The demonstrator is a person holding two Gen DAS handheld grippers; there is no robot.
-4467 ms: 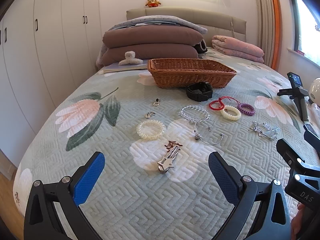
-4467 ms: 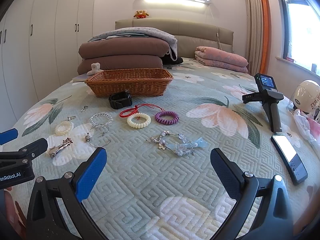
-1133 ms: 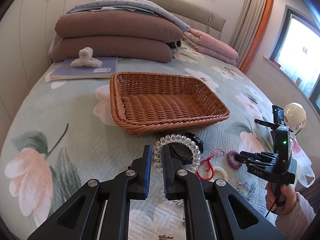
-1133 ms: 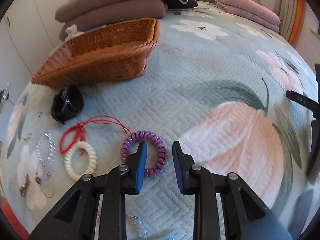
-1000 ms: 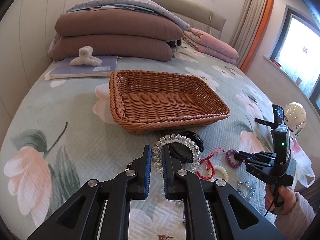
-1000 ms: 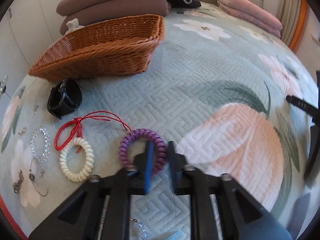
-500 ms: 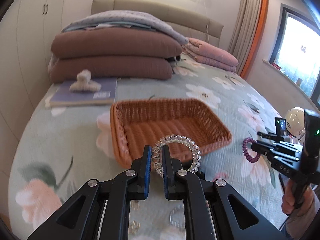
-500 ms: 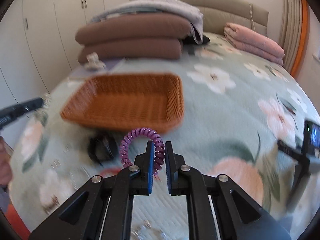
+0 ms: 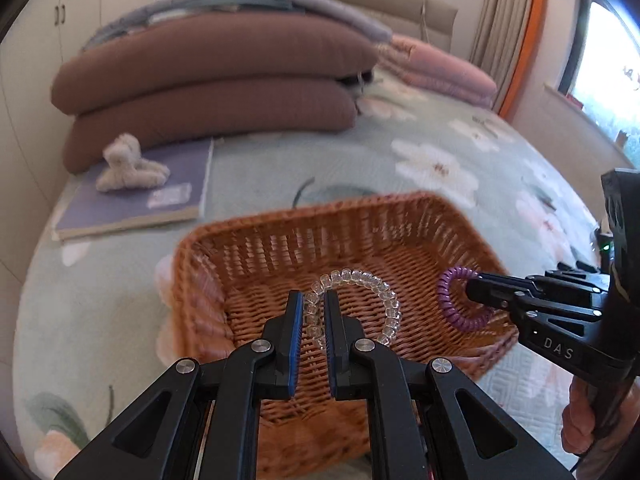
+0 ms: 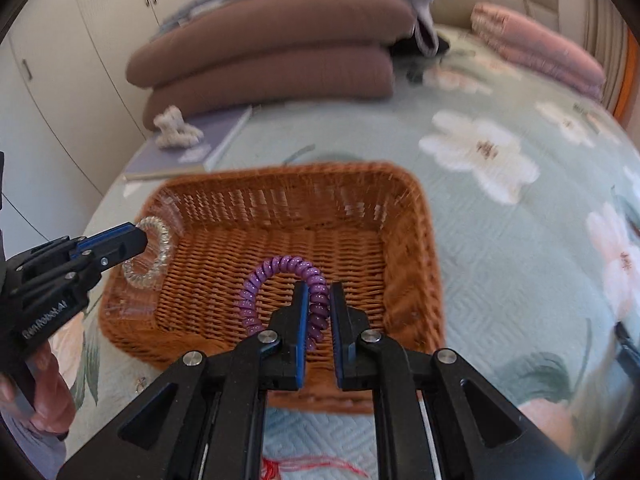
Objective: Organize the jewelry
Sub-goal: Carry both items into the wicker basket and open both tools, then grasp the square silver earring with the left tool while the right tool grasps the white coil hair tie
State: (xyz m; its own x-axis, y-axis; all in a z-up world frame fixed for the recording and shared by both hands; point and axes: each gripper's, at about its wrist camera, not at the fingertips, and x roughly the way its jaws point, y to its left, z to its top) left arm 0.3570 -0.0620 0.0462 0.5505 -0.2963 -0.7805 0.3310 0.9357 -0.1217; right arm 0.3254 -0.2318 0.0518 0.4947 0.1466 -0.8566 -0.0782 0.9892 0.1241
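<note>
My left gripper (image 9: 312, 306) is shut on a clear beaded bracelet (image 9: 376, 286) and holds it over the brown wicker basket (image 9: 248, 248). The right gripper (image 10: 319, 294) is shut on a purple spiral hair tie (image 10: 276, 266), also above the basket (image 10: 416, 208). In the left wrist view the right gripper (image 9: 470, 286) comes in from the right with the purple tie (image 9: 448, 300) hanging over the basket's right side. In the right wrist view the left gripper (image 10: 142, 236) reaches in from the left with the clear bracelet (image 10: 158, 256) over the basket's left wall. The basket's floor shows nothing lying in it.
The basket stands on a green floral bedspread (image 9: 100, 280). Behind it lie a purple notebook (image 9: 132, 200) with a white plush clip (image 9: 128, 164), stacked brown quilts (image 9: 216, 80) and pink folded blankets (image 9: 436, 68). A red cord (image 10: 312, 470) shows at the near edge.
Both grippers have carried their rings forward from the near side of the bed to above the basket. The scene is motion-blurred. Both grips stay the same.
</note>
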